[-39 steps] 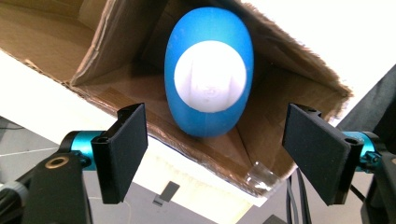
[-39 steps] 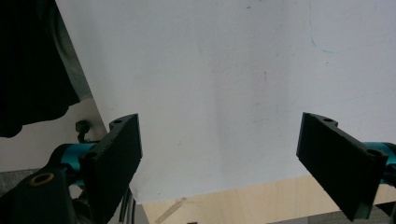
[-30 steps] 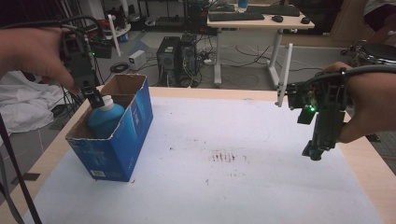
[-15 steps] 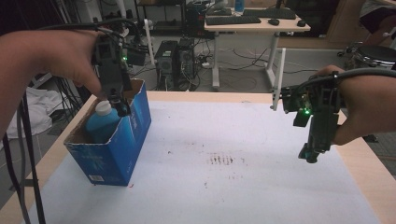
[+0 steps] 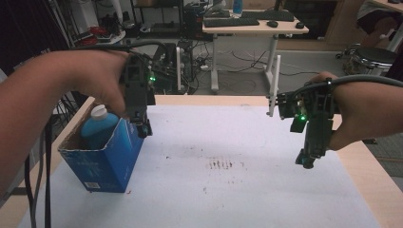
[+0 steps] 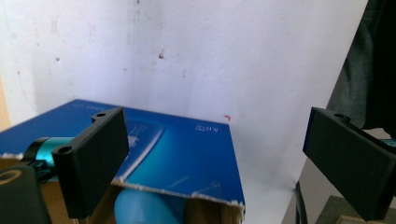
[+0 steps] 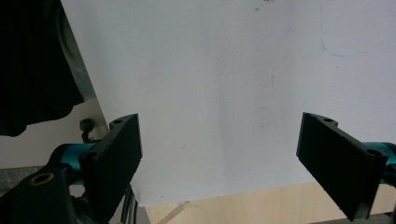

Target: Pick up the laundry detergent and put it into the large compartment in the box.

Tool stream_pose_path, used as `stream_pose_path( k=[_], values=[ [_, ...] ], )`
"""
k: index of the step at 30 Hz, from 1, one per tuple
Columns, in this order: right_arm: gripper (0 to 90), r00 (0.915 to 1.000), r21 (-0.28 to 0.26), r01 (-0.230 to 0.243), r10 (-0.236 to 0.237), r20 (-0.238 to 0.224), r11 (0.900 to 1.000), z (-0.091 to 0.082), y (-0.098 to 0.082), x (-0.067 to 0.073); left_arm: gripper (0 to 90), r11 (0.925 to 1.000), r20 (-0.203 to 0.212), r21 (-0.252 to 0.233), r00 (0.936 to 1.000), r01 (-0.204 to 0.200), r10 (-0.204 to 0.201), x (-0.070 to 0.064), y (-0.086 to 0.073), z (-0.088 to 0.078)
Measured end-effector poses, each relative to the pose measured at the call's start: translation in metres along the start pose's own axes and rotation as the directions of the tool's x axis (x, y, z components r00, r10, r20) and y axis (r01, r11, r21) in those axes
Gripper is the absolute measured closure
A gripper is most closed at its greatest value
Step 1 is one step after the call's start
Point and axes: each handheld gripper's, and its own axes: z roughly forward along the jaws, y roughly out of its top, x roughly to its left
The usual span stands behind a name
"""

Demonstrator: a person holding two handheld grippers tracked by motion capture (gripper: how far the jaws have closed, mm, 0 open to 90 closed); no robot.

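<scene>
one white-papered table (image 5: 247, 190), cluttered room

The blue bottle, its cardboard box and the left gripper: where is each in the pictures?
blue bottle (image 5: 97, 128), high view, on its shoulder below the white cap.
cardboard box (image 5: 108, 159), high view, on its blue front wall.
left gripper (image 5: 143, 129), high view, between its fingertips.

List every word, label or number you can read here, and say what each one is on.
No text is readable.
Box: small white print low on its blue side, too small to read.
Box in the left gripper view: a short white mark near the top edge and a pale panel, both blurred.
Bottle: no label visible.
Table sheet: dark smudges, no letters.
</scene>
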Motion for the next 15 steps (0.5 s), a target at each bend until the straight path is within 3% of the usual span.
stream_pose_path(
  k=[5, 15],
  values=[
    [13.3, 1.0000, 0.012, 0.002, -0.002, -0.004, 1.000, 0.003, 0.002, -0.001, 7.0, 0.9984, 0.002, -0.025, 0.9987, -0.051, 0.051, -0.003, 0.009, 0.011],
    [13.3, 0.9998, 0.012, 0.010, -0.010, -0.016, 1.000, 0.004, 0.004, -0.005, 7.0, 0.9968, 0.011, -0.005, 0.9968, -0.080, 0.080, 0.001, 0.016, 0.022]
  ],
)
